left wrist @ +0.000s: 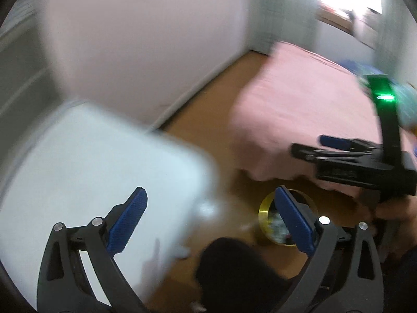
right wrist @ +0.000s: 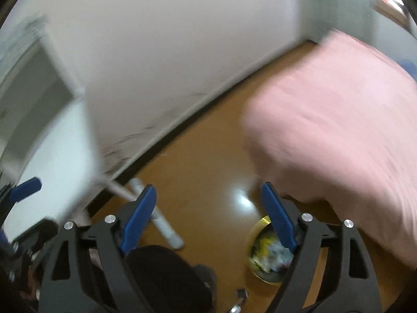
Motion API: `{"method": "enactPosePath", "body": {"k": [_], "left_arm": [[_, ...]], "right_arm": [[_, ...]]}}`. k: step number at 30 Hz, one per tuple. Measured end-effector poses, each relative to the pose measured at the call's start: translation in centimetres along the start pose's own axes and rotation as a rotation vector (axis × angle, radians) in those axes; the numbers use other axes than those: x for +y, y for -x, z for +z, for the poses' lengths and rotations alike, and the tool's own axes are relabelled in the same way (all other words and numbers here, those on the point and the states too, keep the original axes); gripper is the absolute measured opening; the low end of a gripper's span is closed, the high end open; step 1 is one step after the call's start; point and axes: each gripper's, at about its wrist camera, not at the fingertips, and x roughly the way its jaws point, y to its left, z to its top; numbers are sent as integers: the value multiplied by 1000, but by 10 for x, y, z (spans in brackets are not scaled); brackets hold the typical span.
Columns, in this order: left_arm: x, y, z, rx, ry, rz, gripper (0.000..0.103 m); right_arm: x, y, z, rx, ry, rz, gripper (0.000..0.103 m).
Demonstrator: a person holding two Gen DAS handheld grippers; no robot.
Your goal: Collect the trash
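A round bin with a yellow rim [left wrist: 265, 221] stands on the wooden floor beside the bed and holds crumpled trash [right wrist: 271, 255]; it also shows in the right wrist view [right wrist: 254, 234]. My left gripper [left wrist: 211, 219] is open and empty, held above the floor between the white table and the bin. My right gripper [right wrist: 208, 216] is open and empty above the floor near the bin. The right gripper also shows side-on in the left wrist view [left wrist: 312, 147], over the bed's edge. Both views are blurred.
A white table [left wrist: 91, 172] stands at the left, with its leg [right wrist: 156, 214] on the floor. A bed with a pink cover [right wrist: 338, 130] fills the right. A white wall [left wrist: 143, 39] runs behind. A dark object [right wrist: 166, 274] lies low in the middle.
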Motion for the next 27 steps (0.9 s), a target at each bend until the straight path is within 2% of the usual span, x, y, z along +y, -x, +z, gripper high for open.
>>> {"method": "enactPosePath", "body": {"k": [5, 7, 10, 13, 19, 22, 27], "left_arm": [[109, 67, -44, -18, 211, 248, 95], [148, 98, -71, -15, 297, 358, 95], [189, 143, -110, -22, 416, 482, 95], [217, 181, -145, -46, 526, 576, 95], [243, 221, -193, -87, 670, 678, 95], [251, 231, -206, -95, 709, 682, 95], [245, 232, -219, -80, 717, 693, 95]], "right_arm": [[138, 4, 23, -31, 260, 206, 81], [178, 7, 26, -41, 332, 262, 81], [248, 12, 26, -53, 441, 368, 82], [292, 15, 19, -67, 522, 412, 83], [345, 5, -6, -39, 614, 450, 84], [350, 4, -14, -41, 638, 445, 84], [356, -3, -14, -39, 637, 422, 84]]}}
